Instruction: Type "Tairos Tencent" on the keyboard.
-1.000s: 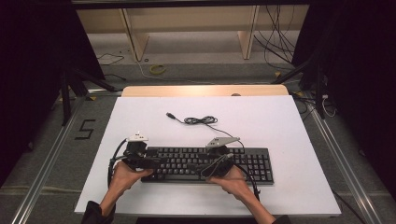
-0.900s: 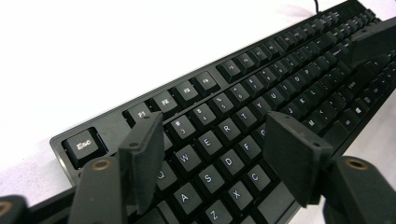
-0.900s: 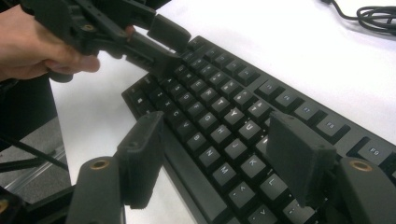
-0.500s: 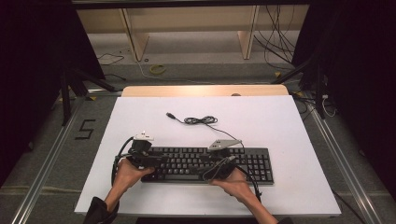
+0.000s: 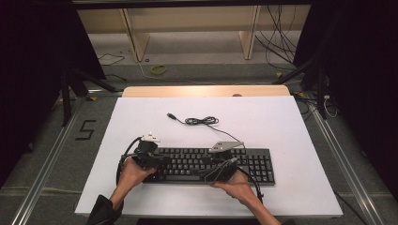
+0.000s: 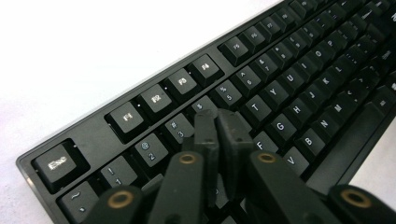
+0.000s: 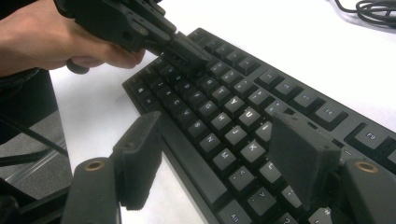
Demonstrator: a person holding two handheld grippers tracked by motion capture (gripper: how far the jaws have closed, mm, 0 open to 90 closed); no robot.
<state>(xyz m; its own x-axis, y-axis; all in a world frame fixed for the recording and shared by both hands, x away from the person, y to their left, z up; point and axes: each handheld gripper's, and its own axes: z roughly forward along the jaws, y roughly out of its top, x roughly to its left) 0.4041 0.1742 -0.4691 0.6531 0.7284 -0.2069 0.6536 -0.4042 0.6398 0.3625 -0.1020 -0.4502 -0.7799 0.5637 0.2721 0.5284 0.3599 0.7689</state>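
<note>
A black keyboard [image 5: 206, 165] lies on the white table top [image 5: 263, 122], close to the front edge. My left gripper [image 6: 217, 122] is shut with nothing between its jaws, its tips resting on the keys near the number row at the keyboard's left end. In the high view the left gripper [image 5: 164, 161] sits over that end, and the right gripper view shows the left gripper [image 7: 194, 56] held in a hand. My right gripper [image 7: 219, 140] is open, its jaws straddling the letter keys in the middle, just above them. In the high view the right gripper [image 5: 219, 160] is right of centre.
The keyboard's black cable [image 5: 201, 121] lies coiled behind it, with its plug [image 5: 172, 116] loose on the table. A wooden strip [image 5: 206, 91] runs along the table's far edge. Floor rails and dark stands flank the table.
The left gripper has shifted a little to the right, further onto the keyboard's left end. The right gripper and the keyboard have hardly moved.
</note>
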